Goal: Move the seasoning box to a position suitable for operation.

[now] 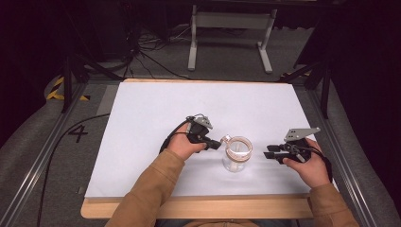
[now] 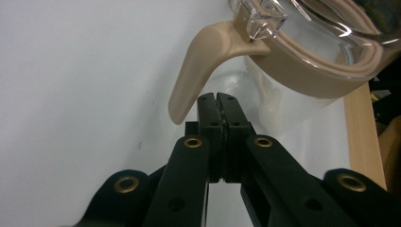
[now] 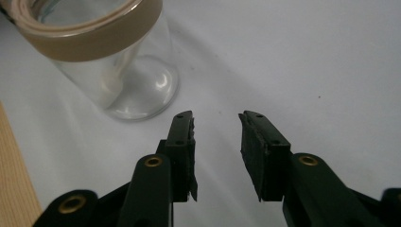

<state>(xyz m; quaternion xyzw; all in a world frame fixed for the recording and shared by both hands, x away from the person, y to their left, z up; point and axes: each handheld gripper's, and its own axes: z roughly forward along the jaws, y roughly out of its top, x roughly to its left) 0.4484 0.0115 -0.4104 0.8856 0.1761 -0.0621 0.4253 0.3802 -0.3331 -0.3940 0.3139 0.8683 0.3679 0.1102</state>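
A clear glass jar (image 1: 236,160) with a tan lid ring (image 1: 238,147) stands upright on the white table top (image 1: 156,109), near its front middle. In the left gripper view a tan curved lever (image 2: 196,66) hangs from the lid ring (image 2: 307,75) beside the glass body (image 2: 269,97). My left gripper (image 1: 218,144) (image 2: 218,97) is shut with nothing between its pads, its tips just under that lever. Right of the jar (image 3: 125,80) and apart from it, my right gripper (image 1: 269,152) (image 3: 216,119) is open and holds nothing.
A wooden board edge (image 1: 203,208) runs along the table's front. Metal rails (image 1: 352,175) flank both sides. Behind the table stand a grey frame (image 1: 231,21) and loose cables (image 1: 142,52) on the floor. A cable (image 1: 61,142) trails at the left.
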